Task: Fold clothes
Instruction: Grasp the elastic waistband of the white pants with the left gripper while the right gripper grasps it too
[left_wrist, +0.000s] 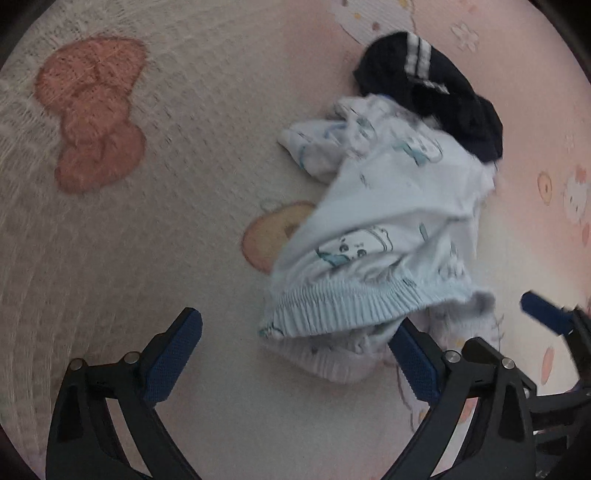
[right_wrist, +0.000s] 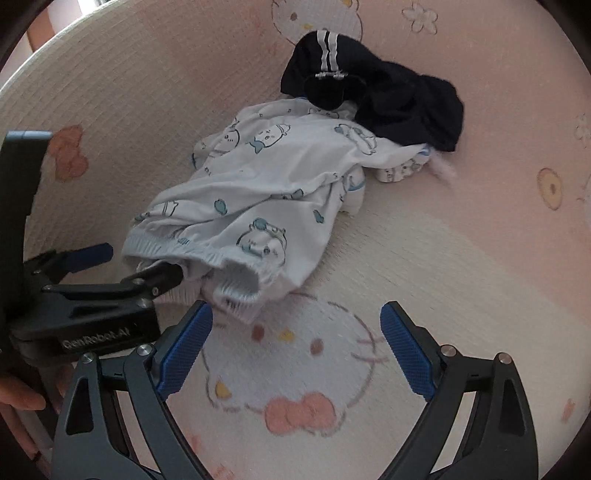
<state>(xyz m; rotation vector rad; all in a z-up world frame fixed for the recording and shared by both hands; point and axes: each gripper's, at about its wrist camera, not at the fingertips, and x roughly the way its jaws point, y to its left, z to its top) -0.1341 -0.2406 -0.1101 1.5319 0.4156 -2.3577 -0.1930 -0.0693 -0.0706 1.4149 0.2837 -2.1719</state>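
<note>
**Waistband entered, nothing gripped yet**

A crumpled white cotton garment printed with pale blue cartoon animals (right_wrist: 255, 192) is seen lying on a pink-and-cream quilted cartoon-cat mat (right_wrist: 461, 258), its ribbed elastic waistband (left_wrist: 354, 299) turned toward the near side. A dark navy garment with two white stripes (right_wrist: 373, 99) is draped over its far end, touching it.

The left gripper (left_wrist: 295, 354) is held wide open; its right finger (left_wrist: 413, 362) is tucked under the waistband opening while the left finger lies on bare mat, so nothing is clamped. The right gripper (right_wrist: 295, 354) is also spread wide and empty, just near of the waistband, above the mat's printed cat face.

Several risks are judged from here. If the left jaws are closed now, both waistband layers and the fabric bunched below could be caught together, and the garment would not open flat. If the white piece is pulled near, the navy one may be dragged along. The two grippers are close and could collide.
</note>
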